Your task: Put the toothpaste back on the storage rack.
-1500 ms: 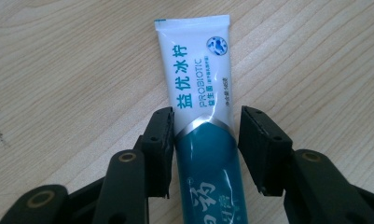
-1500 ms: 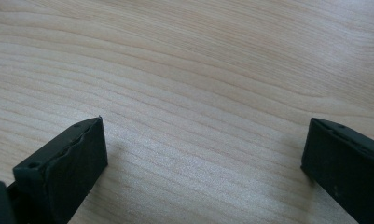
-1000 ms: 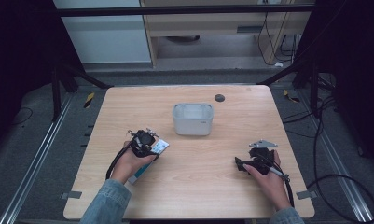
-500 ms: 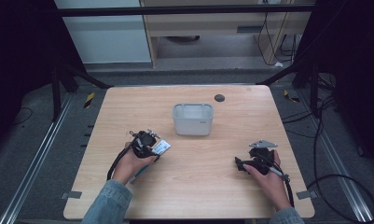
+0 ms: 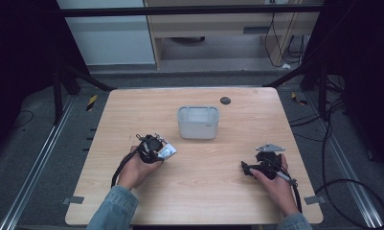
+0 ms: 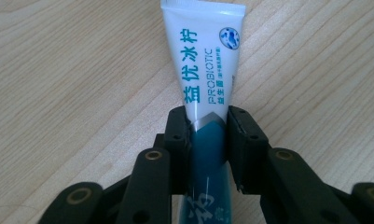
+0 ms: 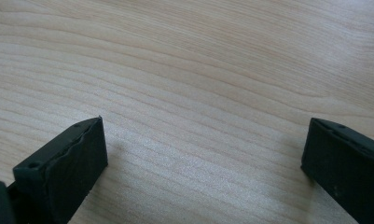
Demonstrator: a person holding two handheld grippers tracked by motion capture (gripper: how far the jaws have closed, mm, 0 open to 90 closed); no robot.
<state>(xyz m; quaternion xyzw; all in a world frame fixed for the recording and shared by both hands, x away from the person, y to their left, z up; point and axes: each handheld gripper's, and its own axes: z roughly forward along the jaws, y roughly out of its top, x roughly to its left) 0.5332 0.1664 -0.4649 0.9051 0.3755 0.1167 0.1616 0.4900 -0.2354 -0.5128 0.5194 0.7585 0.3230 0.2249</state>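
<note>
A white and teal toothpaste tube [image 6: 205,70] lies between the jaws of my left gripper [image 6: 207,126], which is shut on it; the tube's flat crimped end points away from the camera. From above, the left gripper [image 5: 158,152] sits left of the table's middle, the tube [image 5: 166,151] sticking out toward the right. My right gripper [image 5: 244,167] rests low at the right side of the table, jaws wide open over bare wood [image 7: 203,140] with nothing between them.
A small white bin [image 5: 198,121] stands at the middle of the wooden table [image 5: 132,110], just beyond the left gripper. A dark round disc [image 5: 224,100] lies near the far edge. Cables trail from both grippers toward the near edge.
</note>
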